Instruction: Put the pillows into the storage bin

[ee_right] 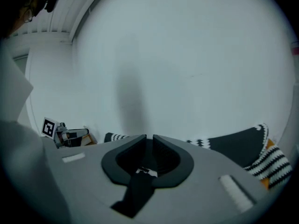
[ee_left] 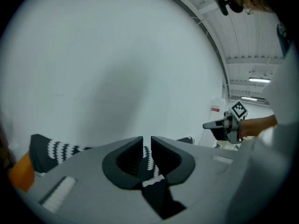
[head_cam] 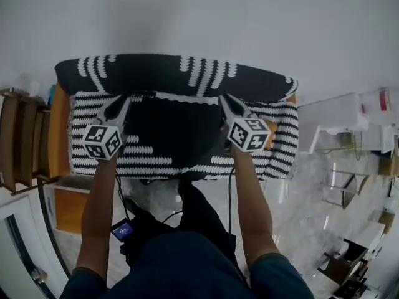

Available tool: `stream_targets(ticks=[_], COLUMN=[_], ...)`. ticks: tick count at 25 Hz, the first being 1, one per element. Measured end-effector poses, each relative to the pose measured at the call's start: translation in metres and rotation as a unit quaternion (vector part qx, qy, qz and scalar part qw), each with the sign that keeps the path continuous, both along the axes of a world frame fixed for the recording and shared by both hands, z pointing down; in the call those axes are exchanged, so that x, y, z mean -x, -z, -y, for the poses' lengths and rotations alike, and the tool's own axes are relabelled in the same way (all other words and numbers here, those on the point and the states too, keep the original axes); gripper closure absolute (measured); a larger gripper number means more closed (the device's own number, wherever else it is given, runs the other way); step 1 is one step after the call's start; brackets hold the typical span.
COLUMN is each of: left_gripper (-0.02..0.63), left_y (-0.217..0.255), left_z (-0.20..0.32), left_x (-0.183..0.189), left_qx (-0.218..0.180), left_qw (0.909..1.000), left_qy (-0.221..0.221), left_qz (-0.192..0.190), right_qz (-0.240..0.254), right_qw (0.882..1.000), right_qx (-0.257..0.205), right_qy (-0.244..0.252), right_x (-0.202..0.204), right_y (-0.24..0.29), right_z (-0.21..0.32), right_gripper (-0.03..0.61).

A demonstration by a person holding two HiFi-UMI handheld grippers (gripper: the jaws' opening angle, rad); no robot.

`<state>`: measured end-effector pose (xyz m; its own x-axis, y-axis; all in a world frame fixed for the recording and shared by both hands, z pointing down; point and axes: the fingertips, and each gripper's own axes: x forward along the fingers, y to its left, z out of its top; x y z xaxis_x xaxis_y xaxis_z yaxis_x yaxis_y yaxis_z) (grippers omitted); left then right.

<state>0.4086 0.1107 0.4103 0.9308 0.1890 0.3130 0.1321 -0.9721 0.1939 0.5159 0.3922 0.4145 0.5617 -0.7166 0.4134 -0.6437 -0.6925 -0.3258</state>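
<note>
A black-and-white striped pillow (head_cam: pixel 174 139) hangs over an orange storage bin (head_cam: pixel 59 136), whose walls show at both sides. My left gripper (head_cam: pixel 127 99) is shut on the pillow's top edge at the left. My right gripper (head_cam: pixel 223 98) is shut on the same edge at the right. In the left gripper view, patterned fabric (ee_left: pixel 148 162) is pinched between the jaws of the left gripper (ee_left: pixel 146 141). Dark fabric (ee_right: pixel 140 174) is likewise pinched in the right gripper (ee_right: pixel 149 139). A second, mostly black pillow (head_cam: pixel 174 72) stands behind the first, against the wall.
A white wall rises straight ahead. A wooden shelf (head_cam: pixel 19 142) stands at the left and white furniture (head_cam: pixel 336 120) at the right. Cables and a small device (head_cam: pixel 123 230) lie on the floor by the person's legs.
</note>
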Motion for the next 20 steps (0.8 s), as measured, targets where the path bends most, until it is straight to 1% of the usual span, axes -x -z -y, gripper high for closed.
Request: stream_targets(ticks=[4,7,9,12,14,17,20], left_gripper=[0.561,0.561,0.558,0.552,0.545,0.522,0.491], left_y=[-0.056,-0.104,-0.134,-0.182,-0.212,-0.259,-0.312], left_z=[-0.102,-0.182,-0.231,-0.293,-0.326,-0.361,-0.387], left_x=[-0.080,-0.124,-0.146,-0.167,-0.178,-0.193,-0.201], left_qx=[0.026,0.041,0.050,0.075,0.085,0.090,0.098], left_qw=[0.9972,0.9914,0.9862,0.9760,0.9694,0.9610,0.9516], left_qy=[-0.062,-0.105,-0.129,-0.155,-0.165,-0.175,-0.176], left_qz=[0.033,0.066,0.090,0.133,0.160,0.194,0.232], right_qz=[0.029,0.056,0.079,0.121,0.150,0.190,0.227], right_qw=[0.997,0.991,0.986,0.975,0.968,0.957,0.946], right_qx=[0.016,0.027,0.040,0.061,0.073,0.083,0.094], right_qy=[-0.075,-0.118,-0.142,-0.174,-0.189,-0.202,-0.210], right_x=[-0.050,-0.074,-0.086,-0.093,-0.097,-0.105,-0.106], right_y=[-0.047,-0.086,-0.116,-0.164,-0.197,-0.249,-0.304], right_z=[-0.130,-0.222,-0.278,-0.351,-0.390,-0.432,-0.463], right_gripper=[0.537,0.505,0.489,0.462,0.449,0.430,0.412])
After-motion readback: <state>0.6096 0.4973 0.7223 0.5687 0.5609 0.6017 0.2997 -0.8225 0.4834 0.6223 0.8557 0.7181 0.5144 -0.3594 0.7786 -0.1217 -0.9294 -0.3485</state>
